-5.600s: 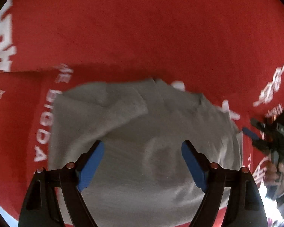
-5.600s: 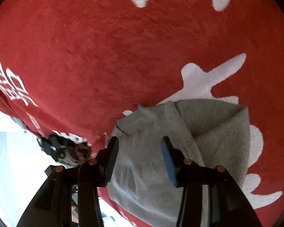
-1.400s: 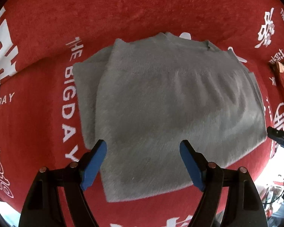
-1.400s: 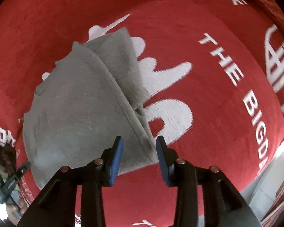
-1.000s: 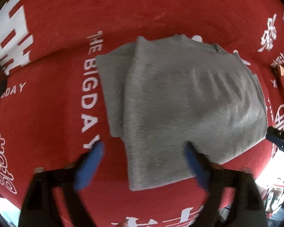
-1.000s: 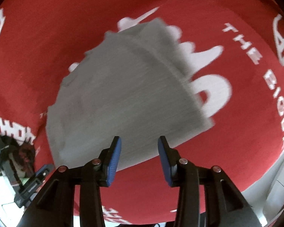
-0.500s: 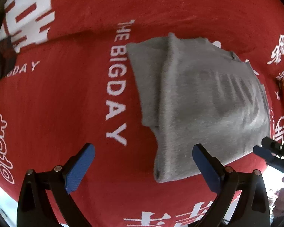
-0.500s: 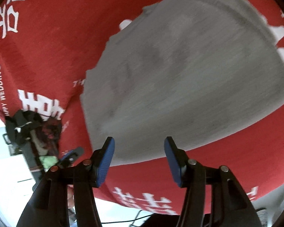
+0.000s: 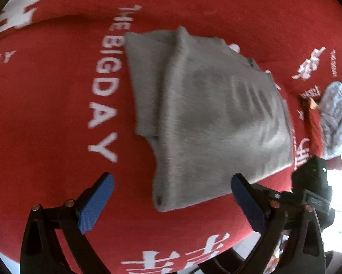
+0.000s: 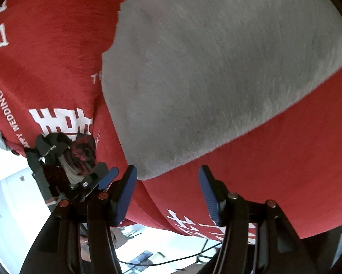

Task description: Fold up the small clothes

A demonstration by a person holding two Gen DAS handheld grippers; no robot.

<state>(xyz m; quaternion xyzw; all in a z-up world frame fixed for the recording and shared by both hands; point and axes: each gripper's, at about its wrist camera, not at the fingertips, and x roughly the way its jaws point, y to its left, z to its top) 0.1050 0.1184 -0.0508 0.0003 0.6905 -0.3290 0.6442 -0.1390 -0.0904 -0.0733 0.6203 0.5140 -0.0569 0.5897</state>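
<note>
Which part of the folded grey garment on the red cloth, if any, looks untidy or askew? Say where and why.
The grey garment is folded unevenly: in the left wrist view a lower layer sticks out past the top layer's left edge, so the sides do not line up. Nothing looks spilled or damaged on the red cloth.

A red cloth point(image 9: 45, 114) printed with white lettering covers the surface. Past its edge point(image 10: 161, 226), the room shows bright and washed-out.
</note>
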